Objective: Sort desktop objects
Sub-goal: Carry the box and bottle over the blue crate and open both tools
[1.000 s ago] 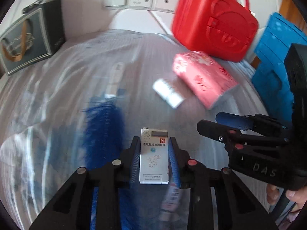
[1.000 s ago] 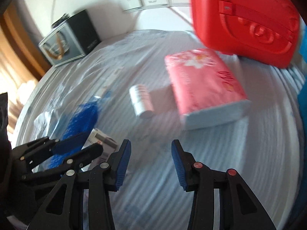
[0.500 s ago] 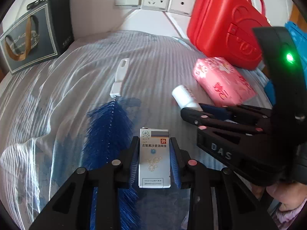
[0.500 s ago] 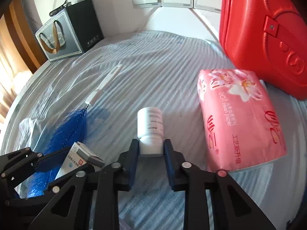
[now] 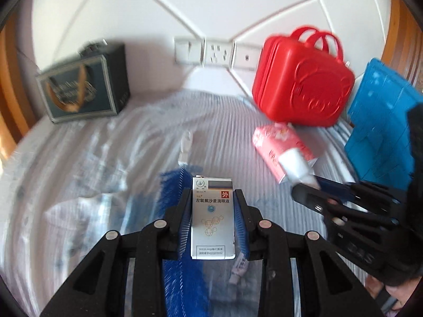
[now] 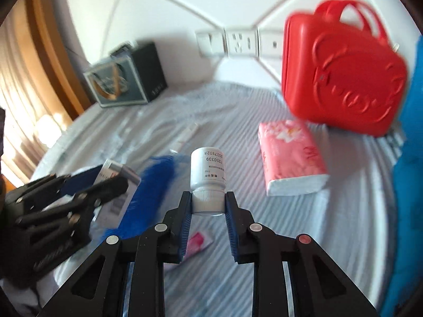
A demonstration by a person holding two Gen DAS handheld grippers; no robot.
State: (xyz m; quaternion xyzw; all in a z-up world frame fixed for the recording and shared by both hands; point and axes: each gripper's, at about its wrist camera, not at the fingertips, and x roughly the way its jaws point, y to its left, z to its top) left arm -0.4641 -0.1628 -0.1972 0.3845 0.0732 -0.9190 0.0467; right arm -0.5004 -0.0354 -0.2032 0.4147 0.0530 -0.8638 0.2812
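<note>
Nearest in the left wrist view: left claw (image 5: 212, 222) pinching a small white medicine box (image 5: 213, 218), pads pressed on its long sides, long axis running straight out along the fingers, printed face up. Held clear above the striped cloth of the counter (image 5: 111, 158), over the blue feather duster (image 5: 182, 272) lying below. Just to the right, right claw (image 6: 207, 203) clamped on the ribbed cap of a white pill bottle (image 6: 207, 170), bottle pointing forward and away, base outermost, also off the cloth. A small pink packet (image 6: 197, 244) flat on the cloth beneath the right claw.

Farther out: pink tissue pack (image 6: 289, 155) lying flat, ahead and right of the bottle. Beyond it a red plastic case (image 6: 341, 79), standing closed with handles up, up and to the right of both claws; right claw nearer to it, left claw needing to cross over. A blue bin (image 5: 380, 121) at the far right edge. A dark gift bag (image 5: 84, 84) at the far left against the wall, nearer the left claw. Destination for either load not shown; probably one of these containers.
</note>
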